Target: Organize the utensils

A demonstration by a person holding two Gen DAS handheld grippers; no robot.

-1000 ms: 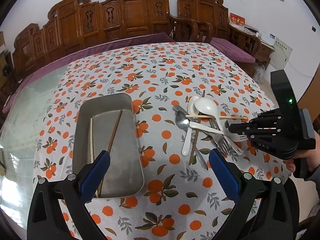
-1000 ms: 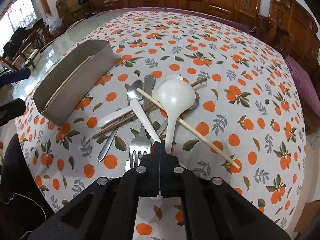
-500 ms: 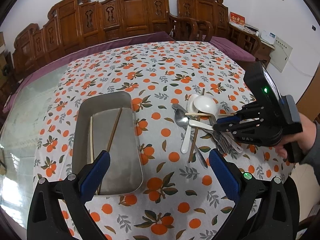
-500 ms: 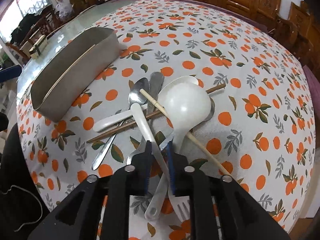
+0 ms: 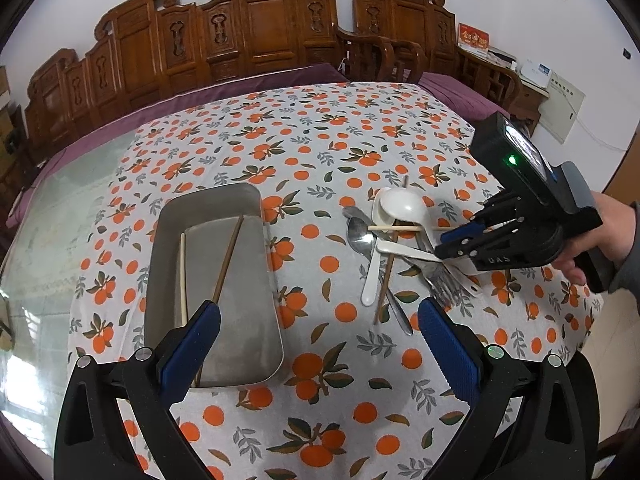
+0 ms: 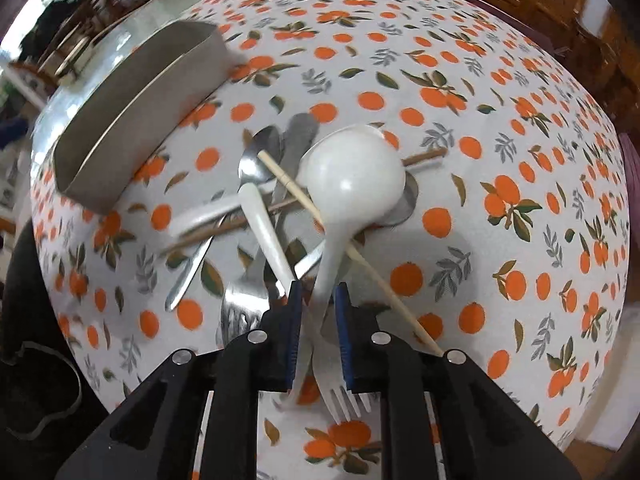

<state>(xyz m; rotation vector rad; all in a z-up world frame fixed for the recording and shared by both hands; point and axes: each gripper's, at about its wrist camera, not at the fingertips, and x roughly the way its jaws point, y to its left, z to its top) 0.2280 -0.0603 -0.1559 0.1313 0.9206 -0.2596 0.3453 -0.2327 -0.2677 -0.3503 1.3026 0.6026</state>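
Observation:
A metal tray [image 5: 216, 360] on the left holds a pale chopstick [image 5: 183, 276] and a dark chopstick [image 5: 228, 256]. To its right lies a pile: a white ladle [image 5: 402, 206] [image 6: 356, 176], a metal spoon [image 5: 360, 234] [image 6: 258, 156], forks [image 5: 440, 280], a pale chopstick [image 6: 380, 280] and a dark chopstick [image 6: 224, 226]. My right gripper [image 6: 318, 292] [image 5: 452, 244] points steeply down into the pile. Its jaws are closing around the ladle's handle and a white fork [image 6: 344, 396], with a gap on both sides. My left gripper [image 5: 318, 306] hangs wide open, holding nothing.
An orange-print tablecloth [image 5: 320, 140] covers most of the table, with bare glass [image 5: 60, 232] at the left. Carved wooden chairs [image 5: 260, 28] line the far side. A person's hand [image 5: 600, 236] holds the right gripper at the table's right edge. The tray's wall [image 6: 132, 120] stands left of the pile.
The right gripper went from shut to slightly parted, tipped downward and dropped onto the pile, so it now straddles the ladle's handle. The left gripper stayed still.

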